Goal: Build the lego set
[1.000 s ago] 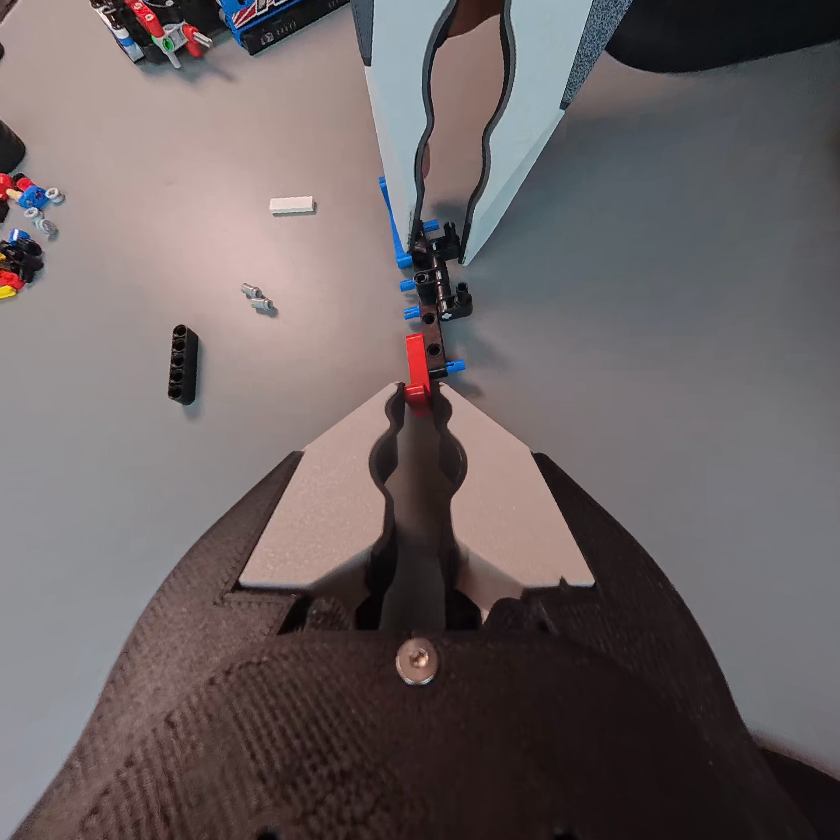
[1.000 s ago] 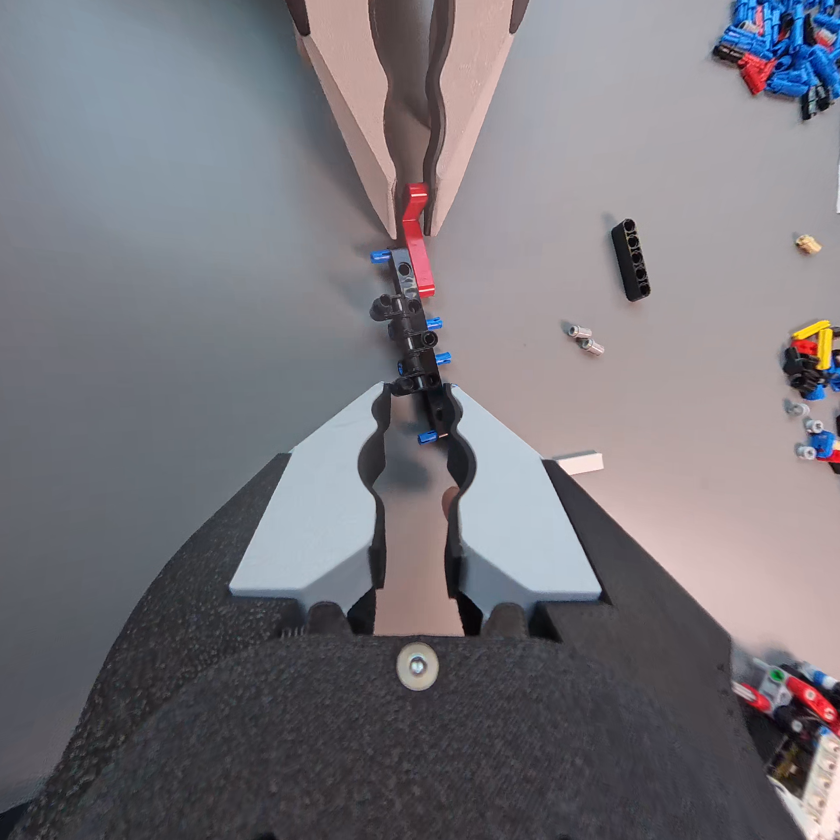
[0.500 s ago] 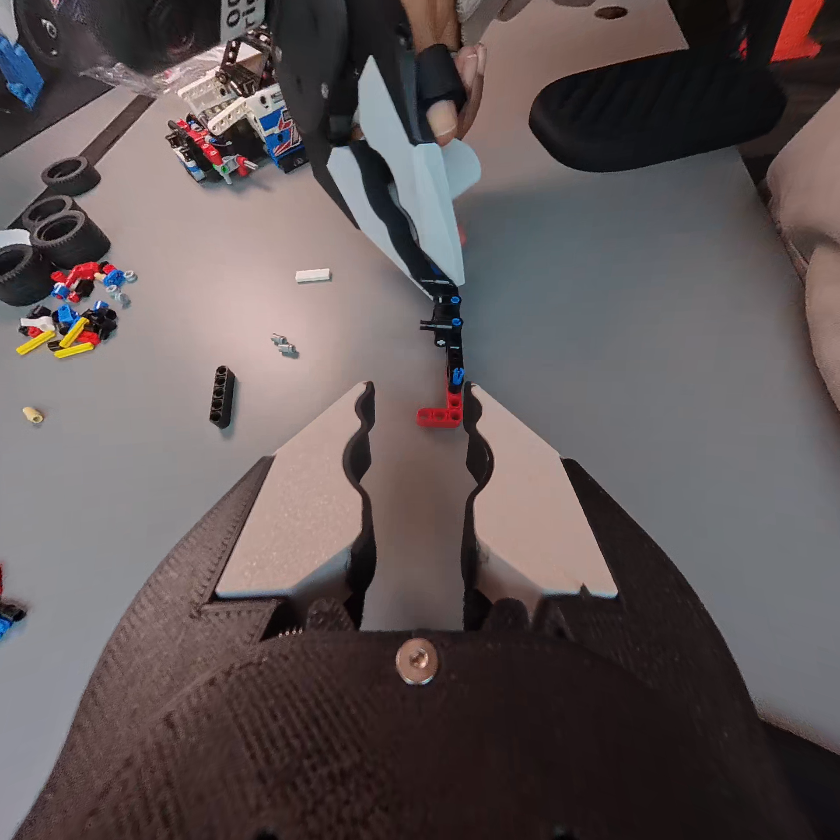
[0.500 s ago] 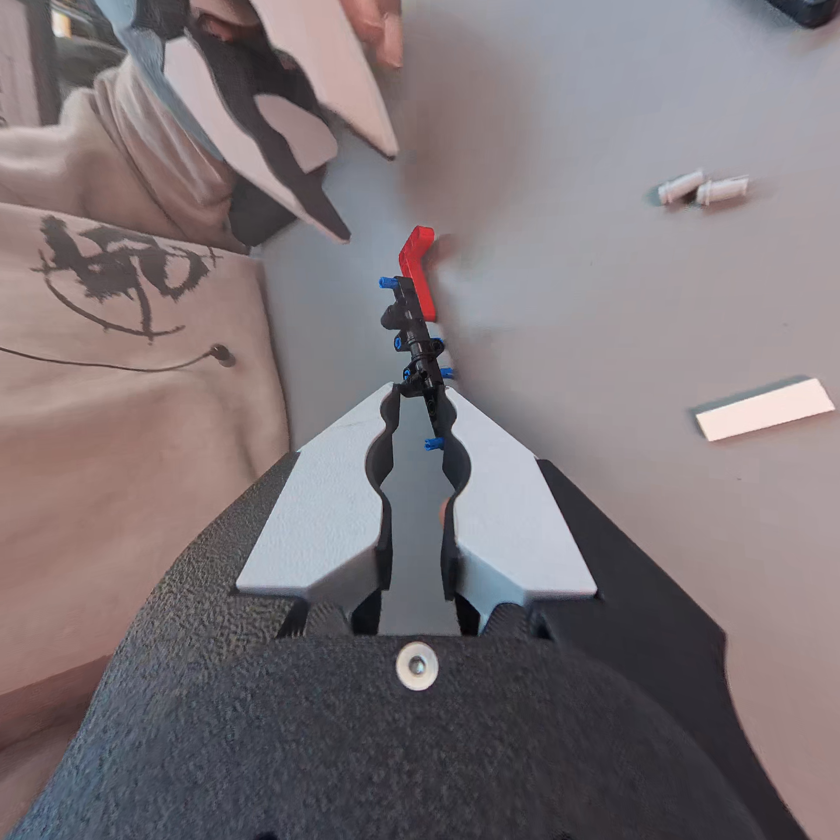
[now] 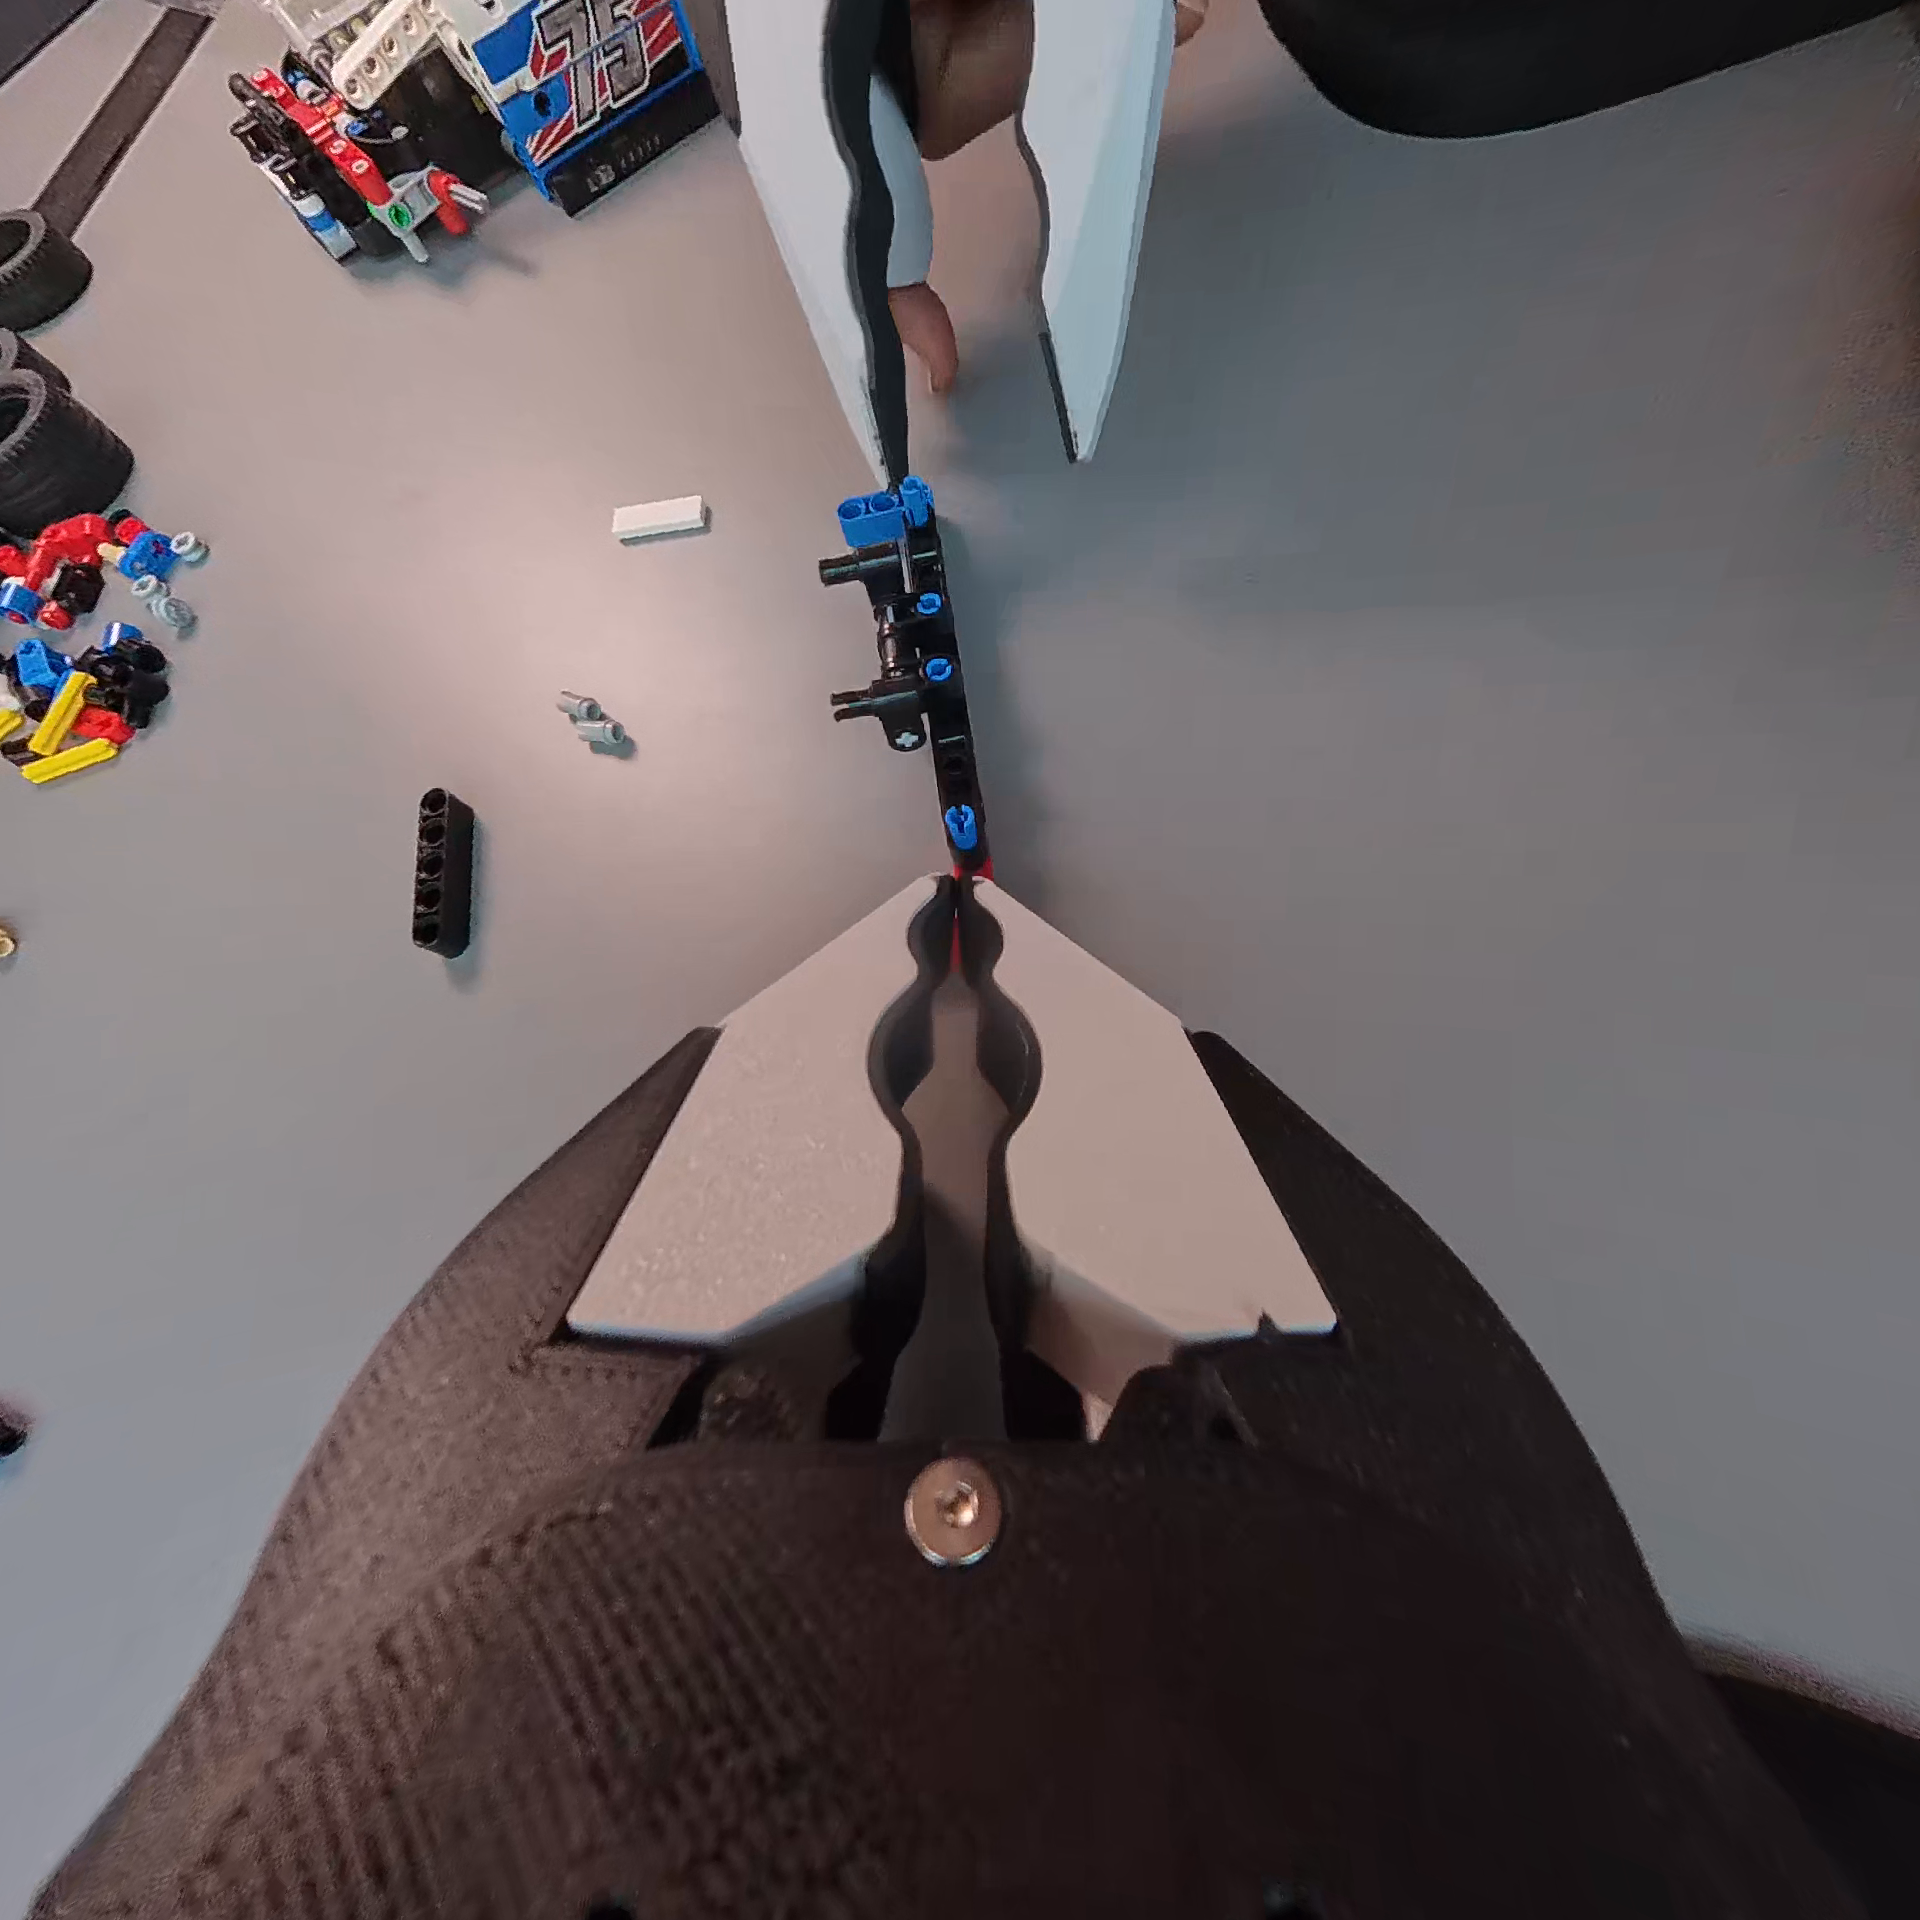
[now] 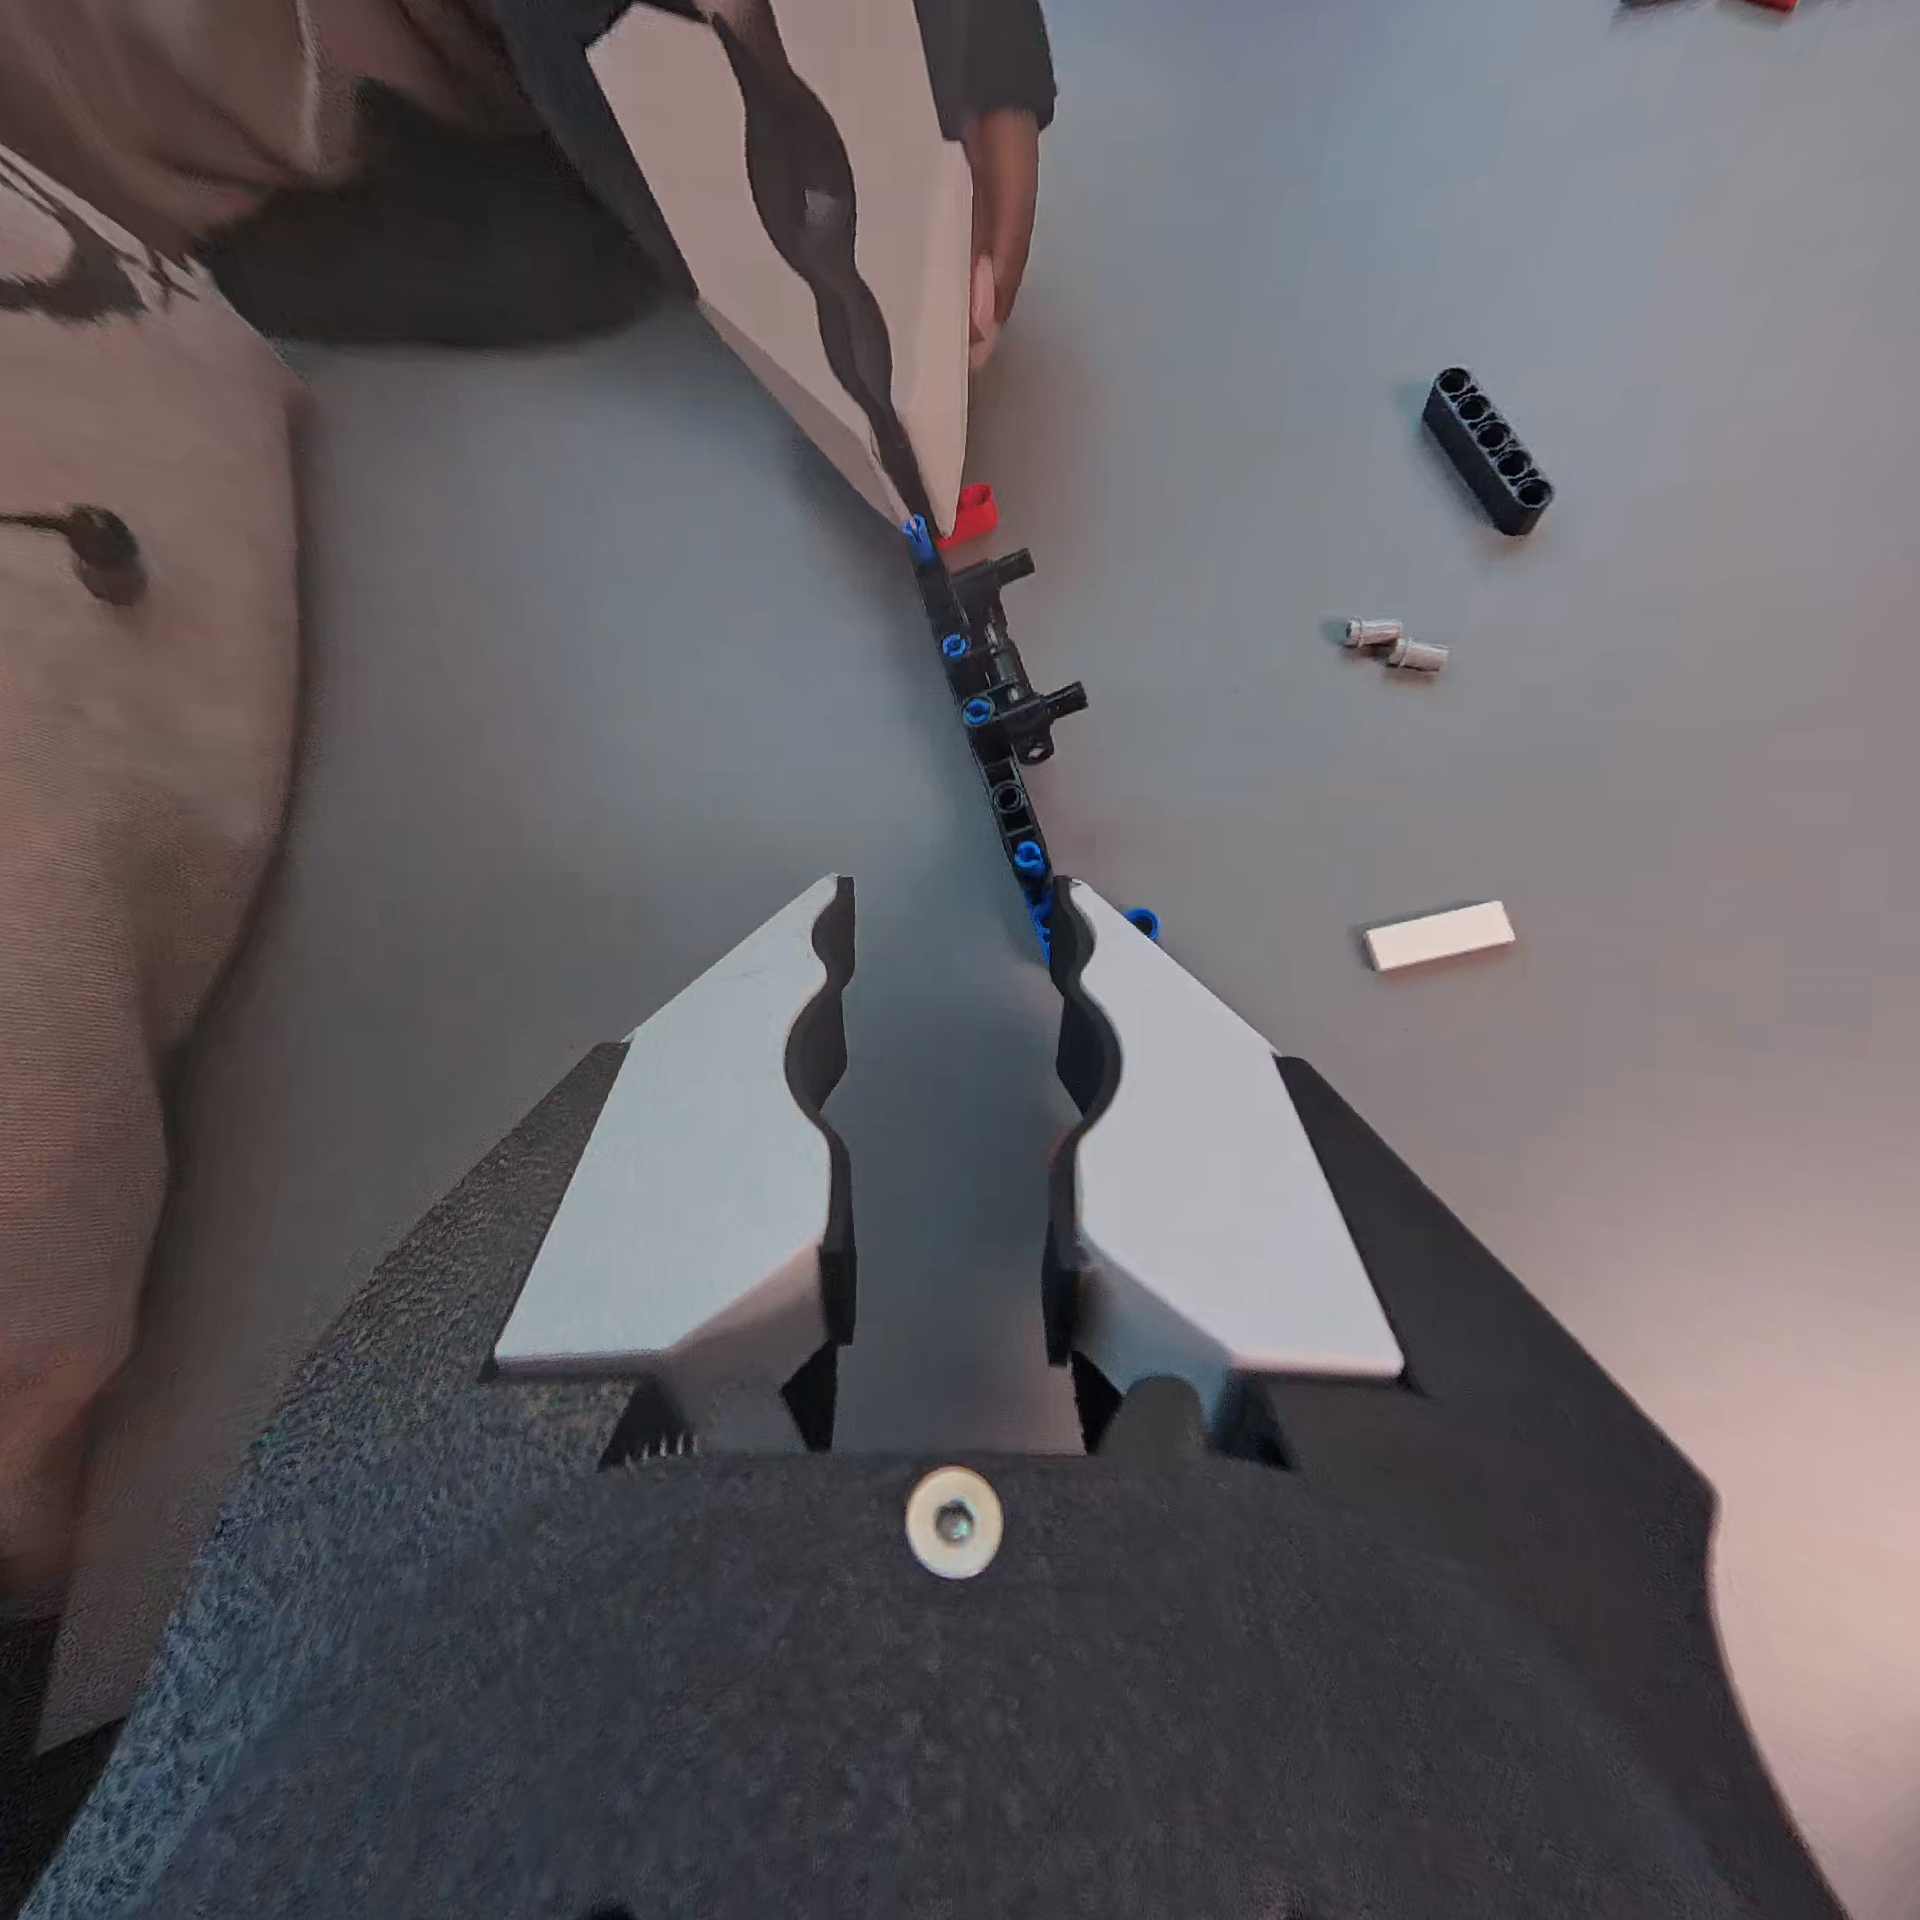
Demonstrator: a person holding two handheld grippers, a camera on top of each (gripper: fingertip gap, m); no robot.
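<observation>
Two grippers | left gripper [image 5: 957,885] jaws pinch beam assembly [image 5: 928,665]; right gripper [image 6: 951,896] jaws wide

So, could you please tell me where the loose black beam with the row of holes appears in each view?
Left wrist view: black beam lies at left of centre, left of the left gripper.
Right wrist view: black beam lies at upper right.
Shared landmark: white tile.
</observation>
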